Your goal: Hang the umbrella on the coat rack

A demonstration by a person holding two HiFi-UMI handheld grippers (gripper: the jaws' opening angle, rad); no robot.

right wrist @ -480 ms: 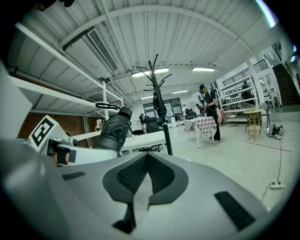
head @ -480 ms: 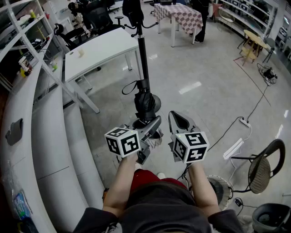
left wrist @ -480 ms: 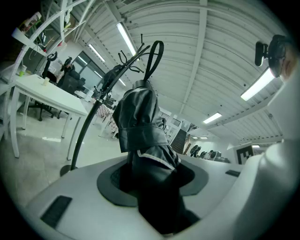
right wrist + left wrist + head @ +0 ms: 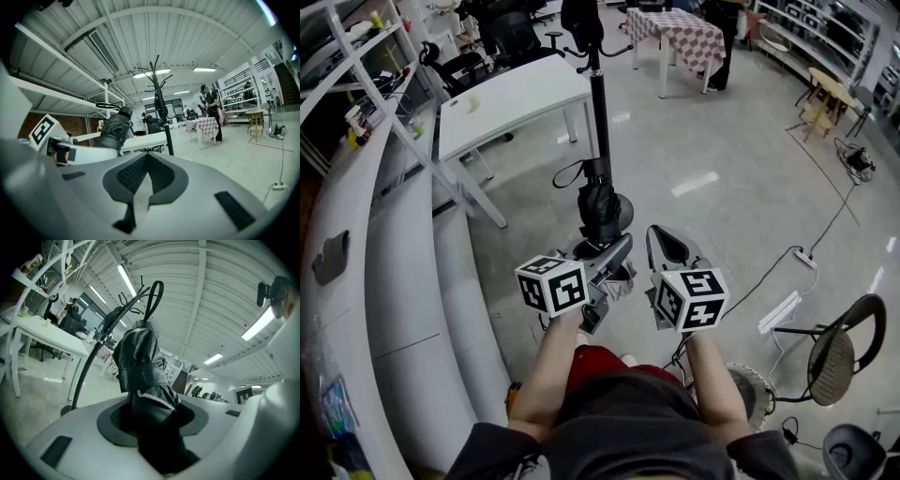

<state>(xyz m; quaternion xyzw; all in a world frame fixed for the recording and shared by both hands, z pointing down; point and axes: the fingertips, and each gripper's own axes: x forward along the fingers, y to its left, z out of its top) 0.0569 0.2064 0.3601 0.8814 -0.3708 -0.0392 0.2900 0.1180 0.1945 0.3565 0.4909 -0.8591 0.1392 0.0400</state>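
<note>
Right now my left gripper (image 4: pixel 607 255) is clamped on the folded black umbrella (image 4: pixel 140 364), which sticks out forward from its jaws. My right gripper (image 4: pixel 664 242), just beside it, has its jaws together on nothing. Ahead stands the coat rack (image 4: pixel 600 112), seemingly close behind the umbrella, though I cannot tell whether they touch.
</note>
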